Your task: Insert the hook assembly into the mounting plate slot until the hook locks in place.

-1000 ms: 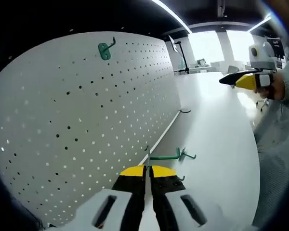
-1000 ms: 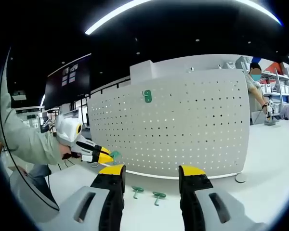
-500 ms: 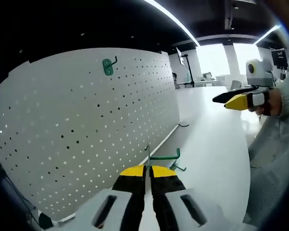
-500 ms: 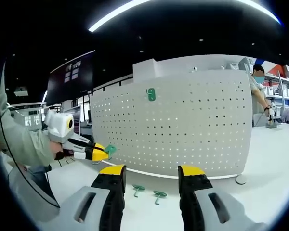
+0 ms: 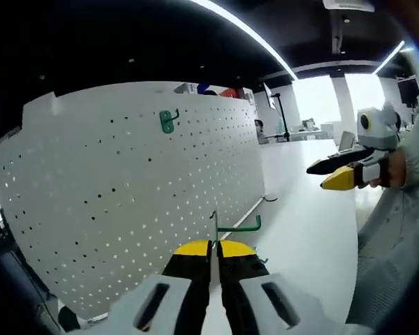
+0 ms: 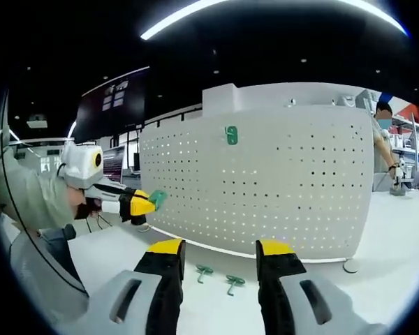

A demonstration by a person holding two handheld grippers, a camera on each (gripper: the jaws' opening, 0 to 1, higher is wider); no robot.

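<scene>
The white pegboard mounting plate (image 5: 126, 188) stands upright on the table, with one green hook (image 5: 169, 120) hung near its top. My left gripper (image 5: 215, 246) is shut on another green hook (image 5: 232, 227), held in the air in front of the board's lower part. In the right gripper view that left gripper (image 6: 148, 204) shows at the left with the green hook (image 6: 158, 199) at its tip, apart from the pegboard (image 6: 265, 188). My right gripper (image 6: 220, 248) is open and holds nothing; it hangs at the right of the left gripper view (image 5: 318, 176).
Two loose green hooks (image 6: 204, 270) (image 6: 232, 281) lie on the white table (image 6: 377, 279) below the board. A small black hook (image 5: 267, 199) lies by the board's base. A person (image 6: 384, 139) stands beyond the board's right end. A grey sleeve (image 6: 28, 202) fills the left.
The left gripper has lifted the green hook higher and turned more toward the board's face. The right gripper stays open, and has shifted only a little.
</scene>
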